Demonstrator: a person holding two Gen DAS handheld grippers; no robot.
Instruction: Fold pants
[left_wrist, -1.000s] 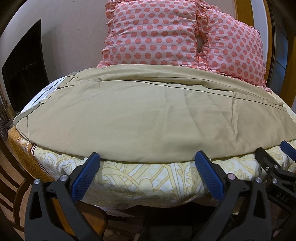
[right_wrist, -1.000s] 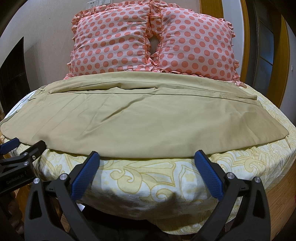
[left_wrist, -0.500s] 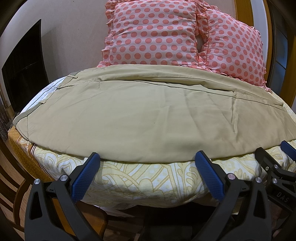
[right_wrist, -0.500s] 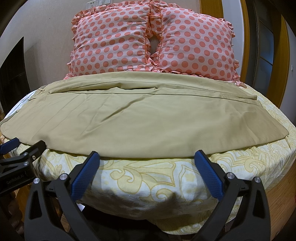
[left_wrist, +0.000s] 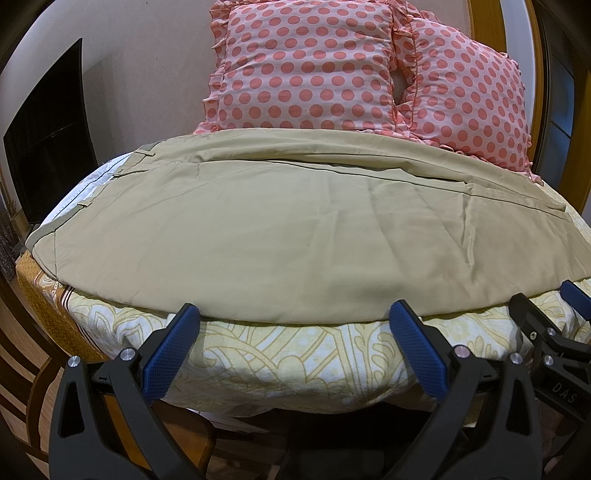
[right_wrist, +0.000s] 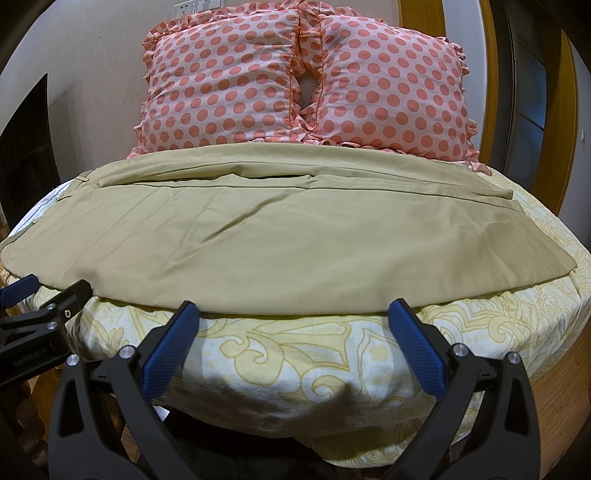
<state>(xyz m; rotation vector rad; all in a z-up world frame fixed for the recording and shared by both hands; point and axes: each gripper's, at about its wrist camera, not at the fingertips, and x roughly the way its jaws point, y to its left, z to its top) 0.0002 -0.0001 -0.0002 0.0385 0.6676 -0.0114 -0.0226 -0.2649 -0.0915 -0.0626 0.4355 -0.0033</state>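
Note:
Khaki pants (left_wrist: 288, 229) lie flat across the bed, one leg folded over the other, waistband at the left and hems at the right; they also show in the right wrist view (right_wrist: 266, 236). My left gripper (left_wrist: 295, 314) is open and empty, its blue fingertips just short of the pants' near edge. My right gripper (right_wrist: 295, 312) is open and empty too, at the same near edge further right. Each gripper shows at the edge of the other's view: the right one (left_wrist: 546, 328), the left one (right_wrist: 44, 299).
The bed has a yellow-patterned sheet (right_wrist: 295, 354). Two pink polka-dot pillows (right_wrist: 303, 81) stand at the headboard behind the pants. A dark screen (left_wrist: 48, 144) is on the left wall. A wooden door frame (right_wrist: 491, 81) is at the right.

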